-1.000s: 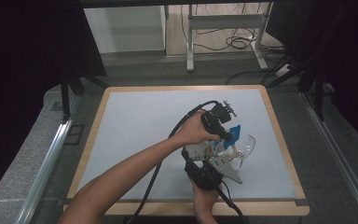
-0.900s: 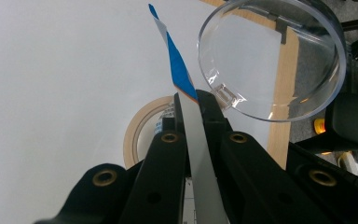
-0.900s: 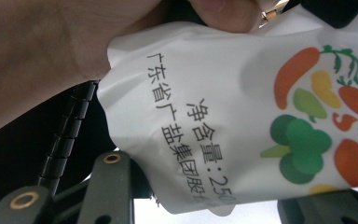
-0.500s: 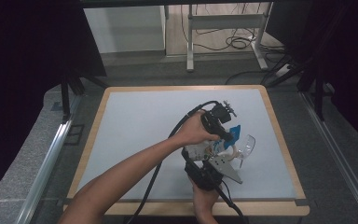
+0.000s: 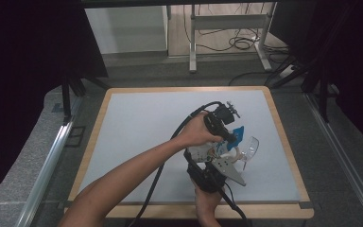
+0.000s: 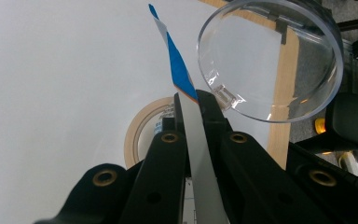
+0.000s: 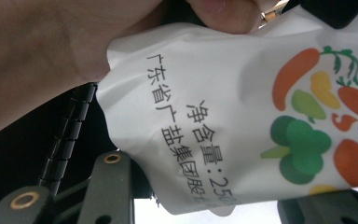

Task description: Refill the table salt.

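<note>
Two grippers crowd together at the near right of the table (image 5: 137, 123). Nearest the person, the right gripper (image 5: 217, 163) comes up from the table's near edge, its jaws standing partly apart on either side of a white pouch (image 7: 223, 126) printed with vegetables and black characters; whether the pads actually press it I cannot tell. Just beyond, the left gripper (image 6: 192, 100) is clamped tight on the pouch's thin blue-and-white edge (image 6: 177, 65), which rises between its jaws. Beneath that sits a roll of tape (image 6: 142, 128), and just right, a clear plastic lid (image 6: 270, 56) tilts upward.
</note>
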`<state>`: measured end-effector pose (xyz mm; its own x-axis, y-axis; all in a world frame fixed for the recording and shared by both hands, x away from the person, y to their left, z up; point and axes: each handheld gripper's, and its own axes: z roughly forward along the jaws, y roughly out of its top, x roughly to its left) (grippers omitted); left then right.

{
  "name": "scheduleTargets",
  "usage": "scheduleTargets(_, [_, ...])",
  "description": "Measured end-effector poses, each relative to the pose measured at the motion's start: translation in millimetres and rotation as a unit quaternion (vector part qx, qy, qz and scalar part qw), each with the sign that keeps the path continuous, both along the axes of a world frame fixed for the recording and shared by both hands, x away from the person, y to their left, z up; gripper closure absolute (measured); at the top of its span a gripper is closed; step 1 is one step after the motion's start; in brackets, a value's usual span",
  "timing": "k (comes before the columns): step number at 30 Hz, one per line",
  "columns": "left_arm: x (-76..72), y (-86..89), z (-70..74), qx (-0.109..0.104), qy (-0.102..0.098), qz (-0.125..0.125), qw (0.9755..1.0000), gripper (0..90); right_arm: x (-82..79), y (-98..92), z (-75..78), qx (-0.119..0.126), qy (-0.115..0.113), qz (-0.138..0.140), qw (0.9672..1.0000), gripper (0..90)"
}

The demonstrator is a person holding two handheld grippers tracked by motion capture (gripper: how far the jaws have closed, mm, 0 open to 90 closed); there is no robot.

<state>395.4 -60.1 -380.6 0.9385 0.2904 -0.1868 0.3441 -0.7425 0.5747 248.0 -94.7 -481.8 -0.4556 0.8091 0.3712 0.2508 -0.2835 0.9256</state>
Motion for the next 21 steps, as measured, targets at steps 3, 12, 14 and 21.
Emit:
scheduleTargets(3, [0.1, -0.2, 0.9, 0.0, -0.001, 0.0, 1.0, 90.0, 0.4, 0.0, 0.7, 0.002, -0.001, -0.001, 1.0, 54.5])
scheduleTargets(12, [-0.5, -1.0, 1.4, 0.002, -0.001, 0.0, 1.0, 90.0, 0.4, 0.0, 1.4, 0.003, -0.002, -0.003, 1.0, 54.6])
scheduleTargets(14, [-0.5, -1.1, 1.3, 0.002, -0.001, 0.0, 1.0, 90.0, 0.4, 0.2, 1.4, 0.004, -0.002, -0.003, 1.0, 54.6])
scheduleTargets(21, [-0.2, -1.4, 0.8, 0.006, -0.002, -0.001, 1.0, 90.0, 0.7, 0.3, 1.2, 0.003, -0.002, -0.004, 1.0, 54.6])
